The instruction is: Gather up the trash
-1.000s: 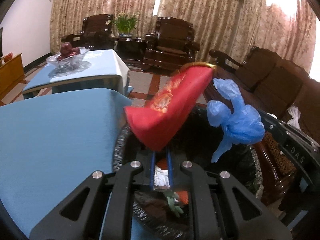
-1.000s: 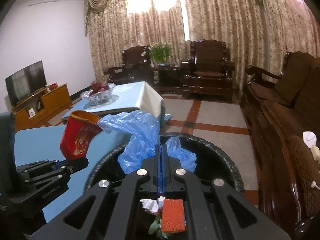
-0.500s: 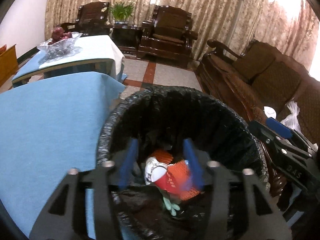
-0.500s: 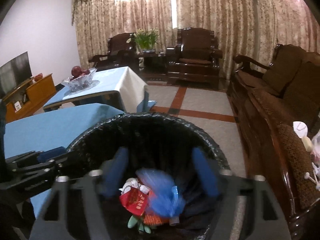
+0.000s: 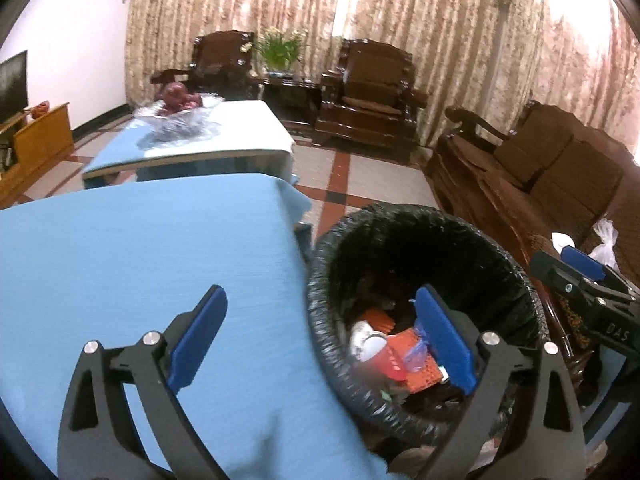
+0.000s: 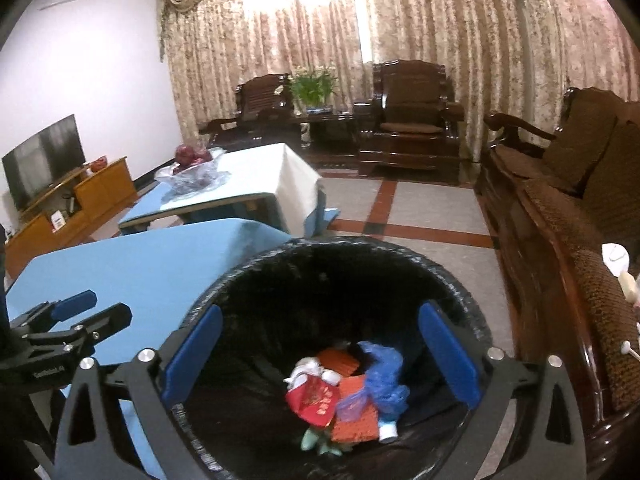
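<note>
A round bin with a black liner [image 6: 448, 276] stands beside the blue table [image 6: 152, 264]. Inside lie the red packet [image 6: 314, 400], the blue plastic bag [image 6: 384, 376], orange packets and white scraps. My right gripper [image 6: 320, 348] is open and empty above the bin's mouth. My left gripper [image 5: 320, 336] is open and empty, straddling the table's edge [image 5: 120, 260] and the bin's rim [image 5: 320, 312]. The trash also shows in the left wrist view [image 5: 394, 360]. The left gripper shows in the right wrist view [image 6: 76, 316], the right gripper in the left wrist view [image 5: 576, 276].
A second table [image 6: 256, 176] with a glass bowl of red fruit [image 6: 192, 160] stands behind. Dark wooden armchairs [image 6: 408, 128] and a sofa [image 6: 568, 200] line the back and right. A TV [image 6: 44, 160] sits on a low cabinet at the left.
Both grippers opened and let go: the red packet and the blue bag dropped into the bin. The left gripper has since shifted left, over the table's edge.
</note>
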`<state>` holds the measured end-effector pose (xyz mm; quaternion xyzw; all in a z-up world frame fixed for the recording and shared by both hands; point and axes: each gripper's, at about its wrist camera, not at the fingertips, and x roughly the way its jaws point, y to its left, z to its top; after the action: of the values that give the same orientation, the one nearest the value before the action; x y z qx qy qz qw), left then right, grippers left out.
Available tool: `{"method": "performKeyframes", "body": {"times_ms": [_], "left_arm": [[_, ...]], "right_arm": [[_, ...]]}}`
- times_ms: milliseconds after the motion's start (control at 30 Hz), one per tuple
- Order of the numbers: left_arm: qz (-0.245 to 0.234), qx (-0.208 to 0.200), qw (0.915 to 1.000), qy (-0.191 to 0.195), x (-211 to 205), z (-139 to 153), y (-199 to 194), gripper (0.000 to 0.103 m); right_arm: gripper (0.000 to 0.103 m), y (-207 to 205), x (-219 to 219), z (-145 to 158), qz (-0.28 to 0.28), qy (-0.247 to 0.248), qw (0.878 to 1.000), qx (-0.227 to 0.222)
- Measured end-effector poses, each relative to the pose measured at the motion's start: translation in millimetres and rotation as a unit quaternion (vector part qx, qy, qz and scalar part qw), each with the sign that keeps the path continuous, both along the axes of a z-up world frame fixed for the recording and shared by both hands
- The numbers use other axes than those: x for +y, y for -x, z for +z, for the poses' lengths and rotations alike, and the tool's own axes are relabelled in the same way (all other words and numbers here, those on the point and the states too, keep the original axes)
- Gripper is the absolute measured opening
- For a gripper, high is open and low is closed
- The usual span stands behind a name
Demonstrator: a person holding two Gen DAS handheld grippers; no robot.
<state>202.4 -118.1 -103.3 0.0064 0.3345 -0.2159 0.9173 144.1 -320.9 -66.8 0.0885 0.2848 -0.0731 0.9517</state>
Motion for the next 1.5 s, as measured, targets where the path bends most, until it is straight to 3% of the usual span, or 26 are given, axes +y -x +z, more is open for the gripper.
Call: {"method": "performKeyframes", "body": {"times_ms": [367, 767, 1500], "left_arm": [[0.029, -0.023, 0.9993, -0.002, 44, 42, 49, 0.097], [0.042, -0.059, 0.9974, -0.003, 66, 80, 98, 0.098], [0.051, -0.104, 0.9932, 0.013, 84, 113, 139, 0.098]], "right_arm": [[0.097, 35, 46, 34, 0.045, 0.002, 0.999, -0.009], [0.097, 77, 66, 70, 0.052, 0.011, 0.998, -0.041], [0.097, 112, 85, 93, 0.057, 0.033, 0.995, -0.068]]}}
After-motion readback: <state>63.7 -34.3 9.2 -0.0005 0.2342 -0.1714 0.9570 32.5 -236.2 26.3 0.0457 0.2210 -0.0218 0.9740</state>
